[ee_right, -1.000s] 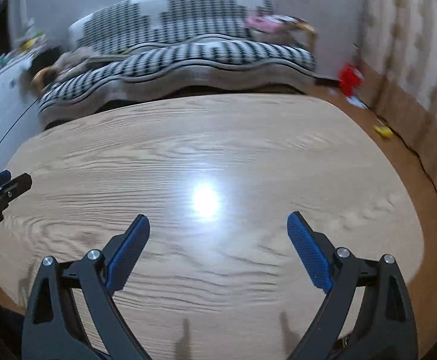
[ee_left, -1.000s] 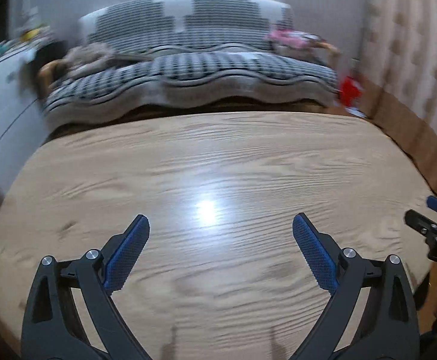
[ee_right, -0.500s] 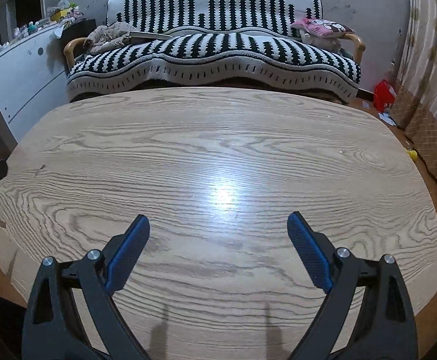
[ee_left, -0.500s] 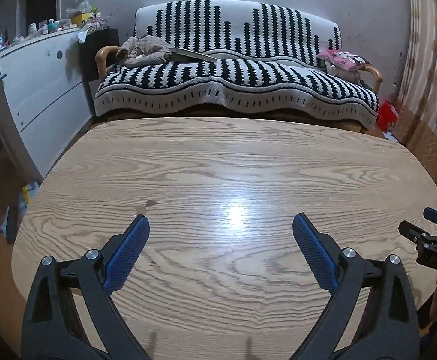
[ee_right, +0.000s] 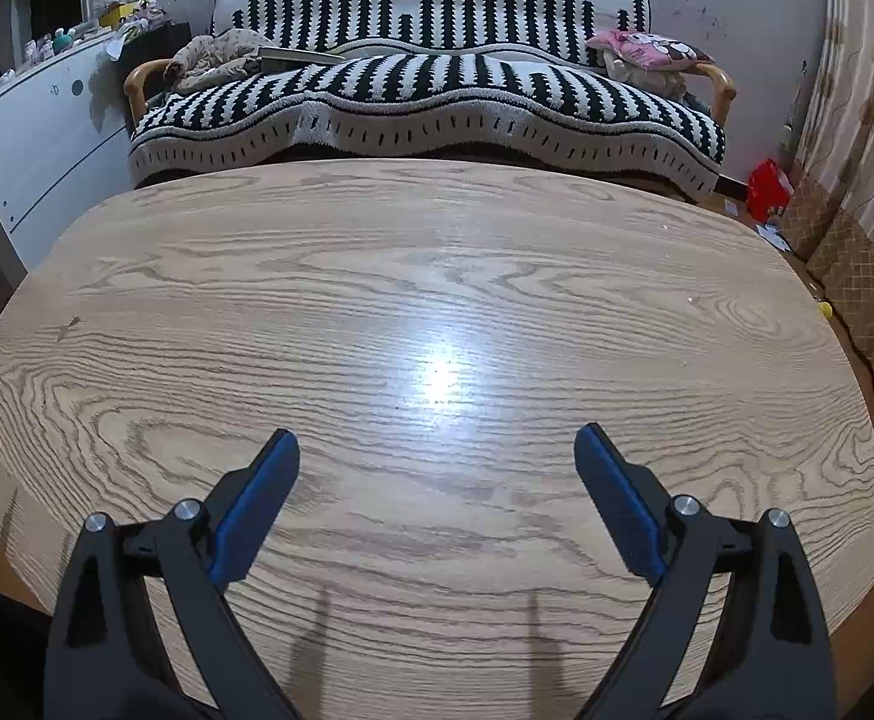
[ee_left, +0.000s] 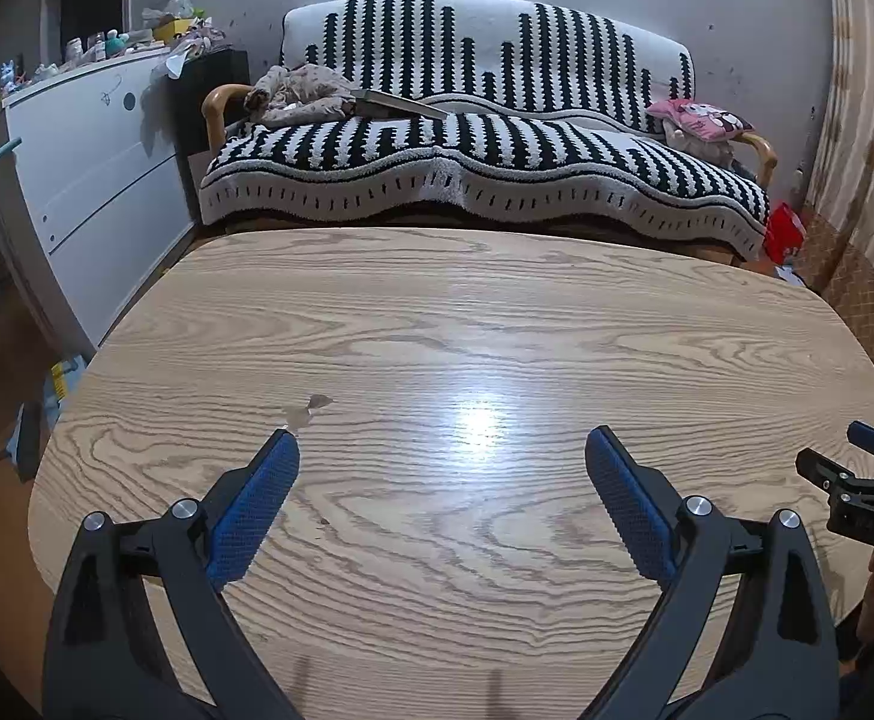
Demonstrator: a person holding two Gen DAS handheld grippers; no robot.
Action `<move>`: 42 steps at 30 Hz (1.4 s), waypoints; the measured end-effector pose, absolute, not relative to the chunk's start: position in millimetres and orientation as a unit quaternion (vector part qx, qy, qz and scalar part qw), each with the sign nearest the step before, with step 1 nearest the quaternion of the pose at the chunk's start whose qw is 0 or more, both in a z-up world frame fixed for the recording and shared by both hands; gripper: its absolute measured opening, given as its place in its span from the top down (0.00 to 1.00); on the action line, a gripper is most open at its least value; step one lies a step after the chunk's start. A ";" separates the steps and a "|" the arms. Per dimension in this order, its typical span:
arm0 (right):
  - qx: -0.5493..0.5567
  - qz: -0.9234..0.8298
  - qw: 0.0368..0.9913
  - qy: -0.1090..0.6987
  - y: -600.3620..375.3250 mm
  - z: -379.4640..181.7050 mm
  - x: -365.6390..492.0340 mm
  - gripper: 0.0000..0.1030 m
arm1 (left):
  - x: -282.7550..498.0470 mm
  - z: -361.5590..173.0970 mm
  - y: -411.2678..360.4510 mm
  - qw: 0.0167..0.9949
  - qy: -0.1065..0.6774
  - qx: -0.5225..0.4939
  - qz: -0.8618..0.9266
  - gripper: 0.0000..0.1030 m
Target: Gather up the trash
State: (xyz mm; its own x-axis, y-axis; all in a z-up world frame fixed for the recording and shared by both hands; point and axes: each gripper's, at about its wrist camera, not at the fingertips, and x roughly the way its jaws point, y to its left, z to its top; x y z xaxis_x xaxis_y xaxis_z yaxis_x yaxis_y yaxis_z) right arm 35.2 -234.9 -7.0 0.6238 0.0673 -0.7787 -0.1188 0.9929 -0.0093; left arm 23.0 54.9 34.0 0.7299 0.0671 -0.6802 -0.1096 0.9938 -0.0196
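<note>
My left gripper (ee_left: 441, 450) is open and empty above the near part of an oval wooden table (ee_left: 496, 324). My right gripper (ee_right: 437, 450) is open and empty above the same table (ee_right: 437, 276); its tip also shows at the right edge of the left wrist view (ee_left: 856, 468). No trash lies on the tabletop; only a small brown mark (ee_left: 311, 408) shows on the wood. A red packet (ee_right: 768, 187) and small scraps (ee_right: 772, 235) lie on the floor at the far right.
A black-and-white striped sofa (ee_left: 484, 150) stands behind the table, with clothes (ee_left: 299, 96) and a pink cushion (ee_left: 700, 120) on it. A white dresser (ee_left: 95, 168) with clutter on top stands at the left. A patterned wall (ee_right: 856, 288) runs along the right.
Both views have swung and settled from a blurred pan; the sofa and table are now sharp. Both grippers stay open and empty.
</note>
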 end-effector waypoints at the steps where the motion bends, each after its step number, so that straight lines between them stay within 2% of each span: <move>1: -0.030 0.052 0.900 0.431 -234.8 -7.2 35.0 0.13 | 23.4 34.0 55.7 0.929 0.365 -0.029 0.048 0.09; 42: -0.031 0.045 0.899 0.435 -244.8 -12.3 34.1 0.13 | 22.2 31.9 55.7 0.928 0.368 -0.022 0.046 0.09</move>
State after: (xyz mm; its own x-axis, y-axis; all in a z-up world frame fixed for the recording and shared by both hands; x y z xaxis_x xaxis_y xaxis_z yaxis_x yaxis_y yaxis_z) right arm 34.1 -244.8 -12.3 0.6177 0.0529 -0.7846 -0.1077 0.9940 -0.0177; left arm 22.2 55.7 31.9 0.7246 0.0698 -0.6857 -0.1023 0.9947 -0.0069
